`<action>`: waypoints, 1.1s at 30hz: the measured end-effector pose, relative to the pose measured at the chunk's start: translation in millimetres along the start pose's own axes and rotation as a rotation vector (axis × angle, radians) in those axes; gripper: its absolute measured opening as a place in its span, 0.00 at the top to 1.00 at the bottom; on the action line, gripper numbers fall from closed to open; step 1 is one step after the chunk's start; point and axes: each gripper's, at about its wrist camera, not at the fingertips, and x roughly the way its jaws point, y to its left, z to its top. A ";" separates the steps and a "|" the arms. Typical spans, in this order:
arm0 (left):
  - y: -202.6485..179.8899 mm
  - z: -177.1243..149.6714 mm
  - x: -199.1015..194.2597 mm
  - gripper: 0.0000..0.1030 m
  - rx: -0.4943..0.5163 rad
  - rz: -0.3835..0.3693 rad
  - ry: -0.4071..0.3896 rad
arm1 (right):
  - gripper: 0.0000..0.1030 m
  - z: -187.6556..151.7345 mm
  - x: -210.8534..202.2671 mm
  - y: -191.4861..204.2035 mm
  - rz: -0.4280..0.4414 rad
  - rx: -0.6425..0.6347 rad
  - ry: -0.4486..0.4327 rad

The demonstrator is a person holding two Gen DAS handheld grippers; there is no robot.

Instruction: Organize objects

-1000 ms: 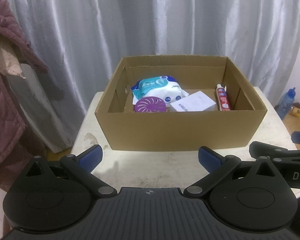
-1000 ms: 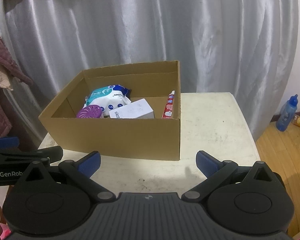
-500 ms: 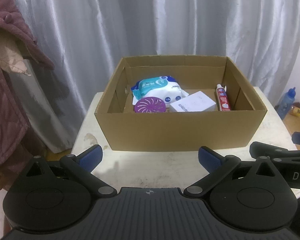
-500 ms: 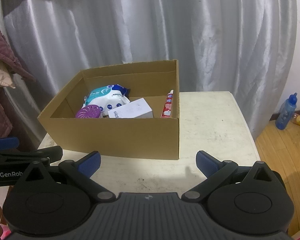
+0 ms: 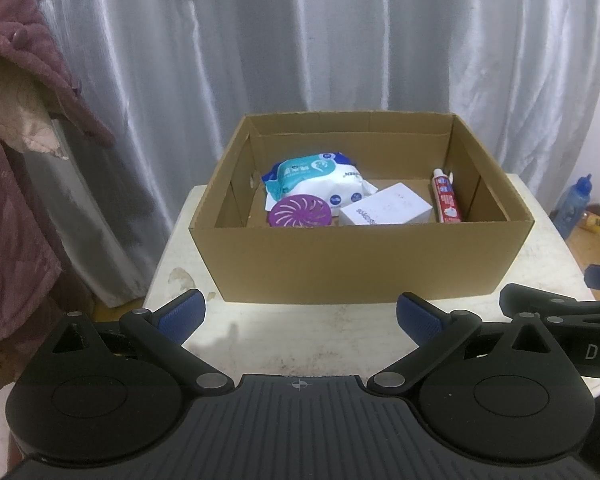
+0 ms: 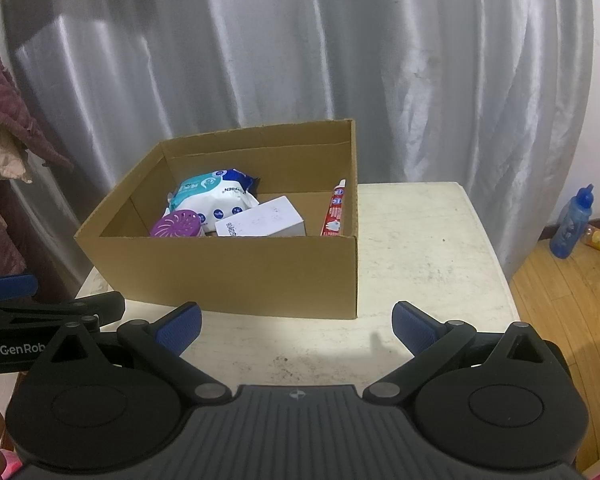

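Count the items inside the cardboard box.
4. Wipes pack at back left, purple round disc in front of it, white carton centre, toothpaste tube along the right wall. The near wall of the box may hide more.

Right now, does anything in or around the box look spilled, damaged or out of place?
Nothing spilled or damaged. The toothpaste tube leans against the right wall of the cardboard box, and the wipes pack sits tilted. The table looks stained.

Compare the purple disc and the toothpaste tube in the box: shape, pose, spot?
The purple disc is round with a swirl-slotted top; the toothpaste tube is long, thin, red and white. The disc sits front-left against the wipes pack; the tube runs along the right wall. Both are inside the cardboard box.
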 end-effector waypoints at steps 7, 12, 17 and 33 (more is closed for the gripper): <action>1.0 0.1 -0.8 0.01 0.001 0.000 -0.002 | 0.00 0.4 0.0 0.0 0.000 0.000 0.001; 2.3 0.6 -0.9 0.01 0.000 0.000 -0.003 | 0.00 0.5 0.0 0.1 0.000 0.000 0.000; 3.2 0.9 -1.0 0.01 0.000 0.000 -0.004 | 0.00 1.3 0.4 0.4 -0.001 0.000 -0.001; 2.6 1.9 1.6 0.01 0.003 0.001 -0.002 | 0.00 3.9 1.9 -1.2 -0.004 0.007 0.003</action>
